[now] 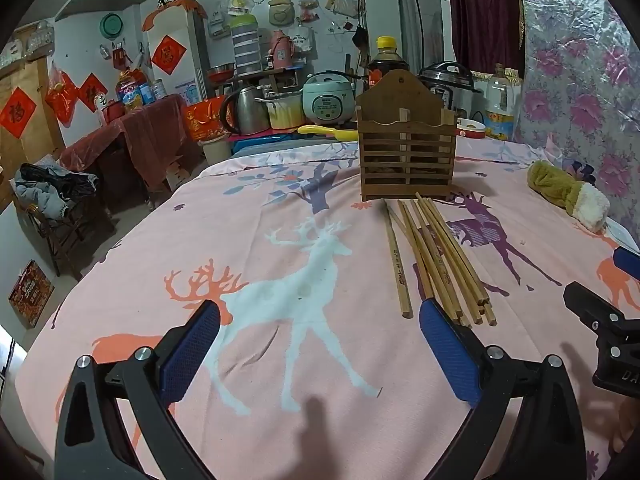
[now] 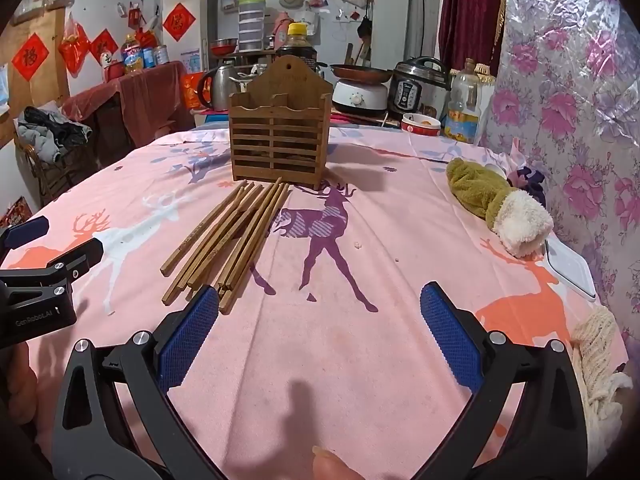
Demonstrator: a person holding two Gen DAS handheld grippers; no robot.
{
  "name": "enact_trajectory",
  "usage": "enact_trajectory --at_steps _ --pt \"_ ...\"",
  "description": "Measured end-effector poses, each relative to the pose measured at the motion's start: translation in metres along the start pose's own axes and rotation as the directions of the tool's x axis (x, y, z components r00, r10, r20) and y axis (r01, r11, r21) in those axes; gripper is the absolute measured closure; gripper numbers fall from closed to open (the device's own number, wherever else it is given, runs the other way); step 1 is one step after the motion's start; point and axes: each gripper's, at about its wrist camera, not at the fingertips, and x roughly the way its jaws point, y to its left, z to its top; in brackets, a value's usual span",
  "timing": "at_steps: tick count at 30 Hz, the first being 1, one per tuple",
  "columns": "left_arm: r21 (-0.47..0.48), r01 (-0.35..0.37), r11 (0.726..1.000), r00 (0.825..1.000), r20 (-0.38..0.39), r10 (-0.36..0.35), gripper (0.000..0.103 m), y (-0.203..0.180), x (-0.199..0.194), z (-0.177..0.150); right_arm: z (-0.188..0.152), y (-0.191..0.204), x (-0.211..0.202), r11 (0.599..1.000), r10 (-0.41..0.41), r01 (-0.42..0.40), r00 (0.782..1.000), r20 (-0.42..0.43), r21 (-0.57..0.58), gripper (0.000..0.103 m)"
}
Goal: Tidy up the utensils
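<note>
My left claw (image 1: 320,340) stands released, its blue pads (image 1: 190,354) spread wide over the pink deer cloth (image 1: 280,248) with nothing between them, tilted down toward the table. From my left view, going left to right: a red-draped side table (image 1: 132,128) against the far wall, a kettle (image 1: 246,110) and a rice cooker (image 1: 326,98) behind the cloth, then the wooden slatted holder (image 1: 406,152) standing upright near the far edge. Just in front of the holder lie the chopsticks (image 1: 436,256), a loose fan flat on the cloth, their far tips almost at the holder's base and their near ends just beside my left claw's right-hand pad. Further right rests a green and white plush (image 1: 568,192), and at the frame's edge the tip of my right claw (image 2: 320,332) shows. That claw too is released, pads apart and empty; in its own view the chopsticks (image 2: 232,236) lie by its left-hand pad, the holder (image 2: 280,140) stands beyond them, the plush (image 2: 500,204) lies to the right, and a white tray (image 2: 572,272) sits at the cloth's right edge.
</note>
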Motion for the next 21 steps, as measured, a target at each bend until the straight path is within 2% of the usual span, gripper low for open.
enact_trajectory --at_steps 21 --pt "0.000 0.001 1.000 1.000 -0.002 -0.001 0.006 0.0004 -0.0004 0.0004 0.0004 0.0009 -0.0007 1.000 0.002 -0.002 1.000 0.002 0.001 0.006"
